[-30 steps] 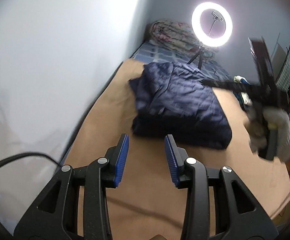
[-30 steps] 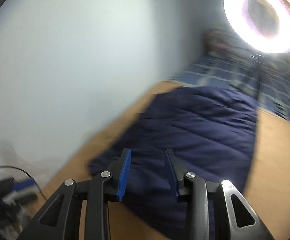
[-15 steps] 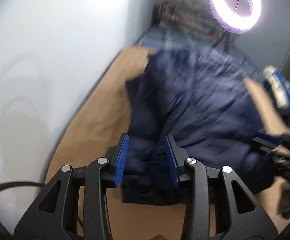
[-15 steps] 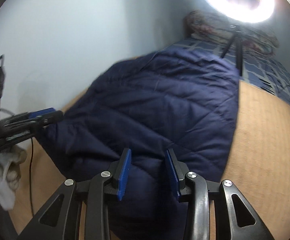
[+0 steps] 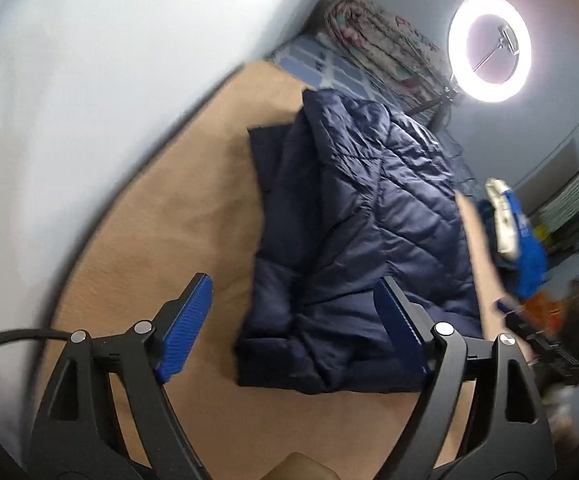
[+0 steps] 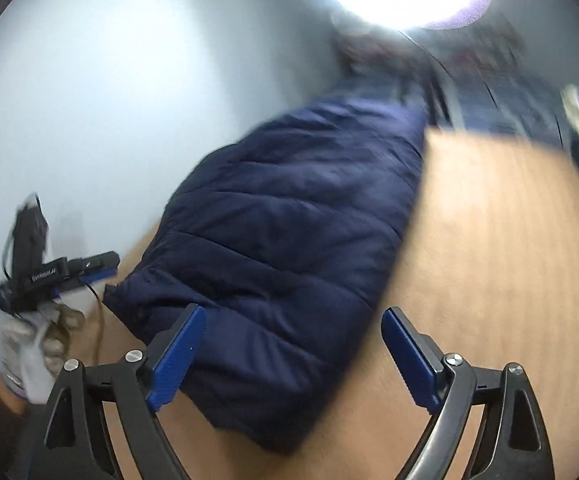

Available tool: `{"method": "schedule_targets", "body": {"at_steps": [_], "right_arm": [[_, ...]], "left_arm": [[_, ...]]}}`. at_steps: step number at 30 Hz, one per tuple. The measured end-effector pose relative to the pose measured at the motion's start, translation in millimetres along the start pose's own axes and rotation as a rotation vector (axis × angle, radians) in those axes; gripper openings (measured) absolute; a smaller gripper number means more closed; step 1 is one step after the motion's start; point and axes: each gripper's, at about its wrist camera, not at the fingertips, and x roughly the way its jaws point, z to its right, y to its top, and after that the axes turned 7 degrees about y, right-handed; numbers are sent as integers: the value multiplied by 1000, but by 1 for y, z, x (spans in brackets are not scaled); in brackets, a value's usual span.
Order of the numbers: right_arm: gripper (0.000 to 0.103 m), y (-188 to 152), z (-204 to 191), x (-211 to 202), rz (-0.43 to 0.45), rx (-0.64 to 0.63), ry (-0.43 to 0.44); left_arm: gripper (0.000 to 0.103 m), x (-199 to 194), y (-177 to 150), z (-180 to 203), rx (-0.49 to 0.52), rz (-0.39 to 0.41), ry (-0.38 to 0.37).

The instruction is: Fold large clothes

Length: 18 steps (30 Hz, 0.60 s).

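Note:
A navy quilted jacket (image 5: 361, 240) lies folded in a thick bundle on the tan surface (image 5: 161, 232). My left gripper (image 5: 293, 332) is wide open just above the bundle's near left corner, holding nothing. In the right wrist view the jacket (image 6: 289, 224) stretches away from me. My right gripper (image 6: 293, 352) is wide open over its near end, holding nothing. The other gripper (image 6: 49, 272), in a gloved hand, shows at the left in that view. The right gripper's tip (image 5: 529, 336) shows blurred at the right edge of the left wrist view.
A lit ring light (image 5: 489, 48) on a tripod stands behind the jacket, in front of a patterned bundle of bedding (image 5: 377, 36) on a blue checked sheet. A pale wall (image 5: 89, 60) runs along the left. Blue and white clothes (image 5: 517, 236) lie at the right.
Both grippers have opened wide from a narrow gap. Both have drawn back a little from the jacket, and the views have swung, with motion blur.

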Motion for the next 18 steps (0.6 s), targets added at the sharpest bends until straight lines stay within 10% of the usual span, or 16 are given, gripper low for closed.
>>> {"method": "schedule_targets", "body": {"at_steps": [8,11,18], "right_arm": [[90,-32,58,25,-78,322,220],[89,-34,55,35,-46,312,254],[44,-27,40,54,-116,295,298]], "left_arm": [[84,37,-4,-10,-54,-144,-22],[64,40,-6,-7,-47,-143,-33],[34,43,-7,18,30,-128,1]]}}
